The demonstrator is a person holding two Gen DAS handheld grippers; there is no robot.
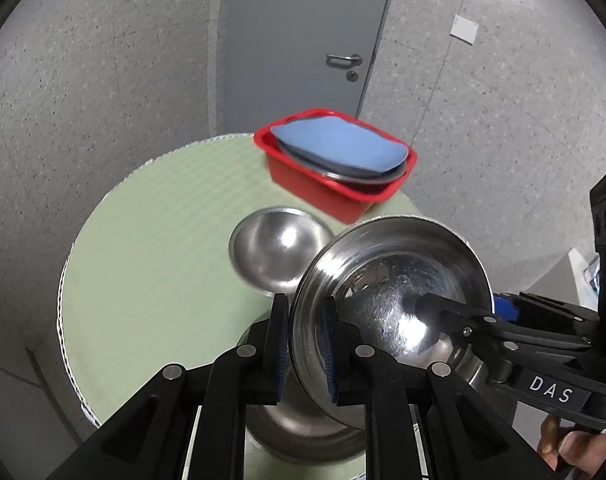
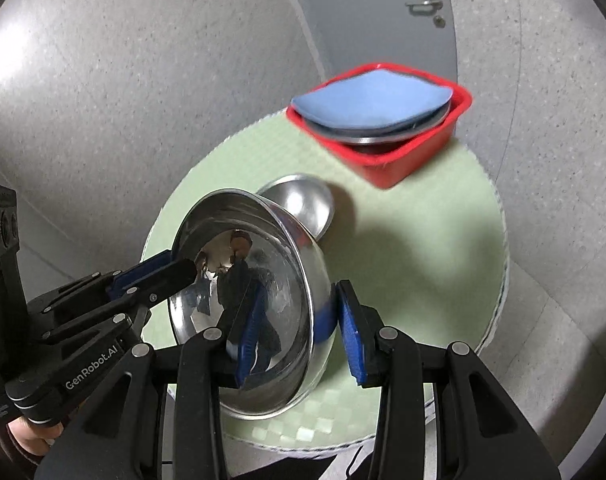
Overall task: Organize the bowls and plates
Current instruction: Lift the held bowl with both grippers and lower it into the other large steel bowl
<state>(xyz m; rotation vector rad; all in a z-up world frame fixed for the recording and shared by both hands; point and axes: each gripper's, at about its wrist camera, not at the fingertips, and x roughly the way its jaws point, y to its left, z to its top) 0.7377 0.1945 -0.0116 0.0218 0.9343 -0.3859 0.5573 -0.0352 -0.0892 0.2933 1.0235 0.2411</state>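
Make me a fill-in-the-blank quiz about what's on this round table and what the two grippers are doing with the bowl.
1. Both grippers clamp the rim of one tilted steel ____, the left gripper and the right gripper on opposite sides.
2. A second steel bowl rests on the pale ____ table mat.
3. The tub at the far edge is ____.
4. A ____ cloth covers the dishes in the tub.

Missing words: bowl; green; red; blue

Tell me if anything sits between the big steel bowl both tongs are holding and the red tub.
Yes. A smaller steel bowl rests on the green mat between the held bowl and the red tub, whose top a blue cloth already covers.
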